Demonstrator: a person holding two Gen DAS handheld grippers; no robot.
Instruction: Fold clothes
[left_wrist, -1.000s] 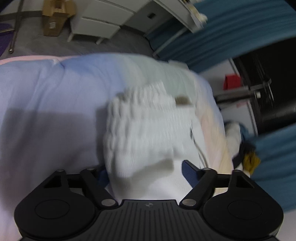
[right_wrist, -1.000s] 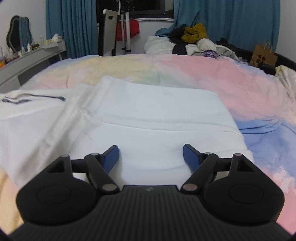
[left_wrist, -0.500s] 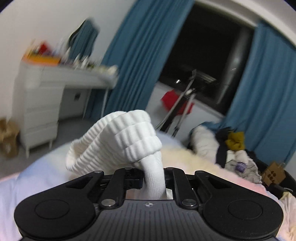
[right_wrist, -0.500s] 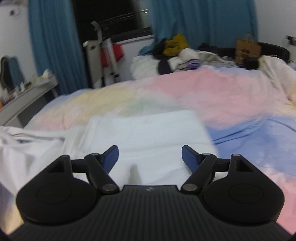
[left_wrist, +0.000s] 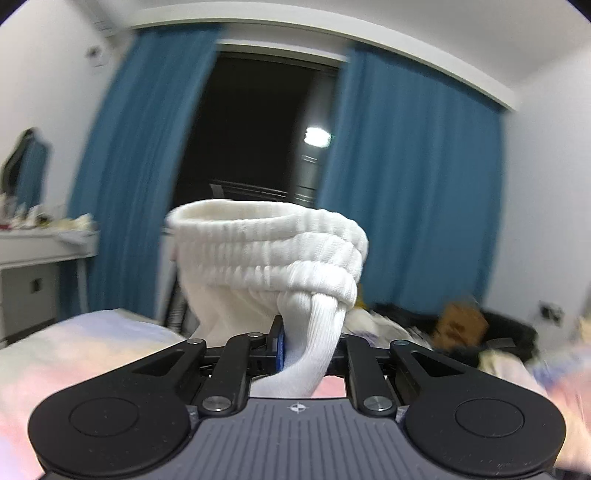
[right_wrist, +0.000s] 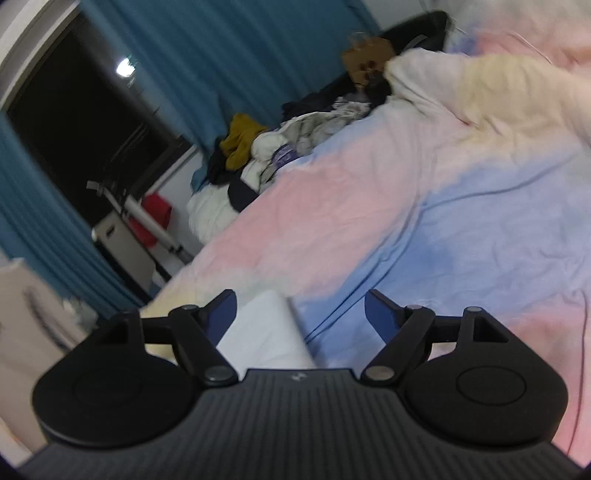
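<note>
A rolled white ribbed sock bundle (left_wrist: 269, 251) is held up in the air, in front of the dark window in the left wrist view. My left gripper (left_wrist: 308, 343) is shut on its lower twisted end, and the cuff opening points up. In the right wrist view my right gripper (right_wrist: 299, 310) stands open and tilted over the bed, with nothing between its fingers. The corner of a folded white garment (right_wrist: 262, 332) lies on the pastel bedspread (right_wrist: 443, 221) just below the left finger.
A pile of unfolded clothes (right_wrist: 266, 147) lies at the far end of the bed, with a brown paper bag (right_wrist: 365, 62) beyond it. Blue curtains (left_wrist: 406, 203) frame the window. A white desk (left_wrist: 37, 247) stands at the left.
The left gripper closed on the white sock bundle, lifted it off the bed and rolled level toward the window. The right gripper stayed open, swung right and rolled; the folded garment slid to the lower left.
</note>
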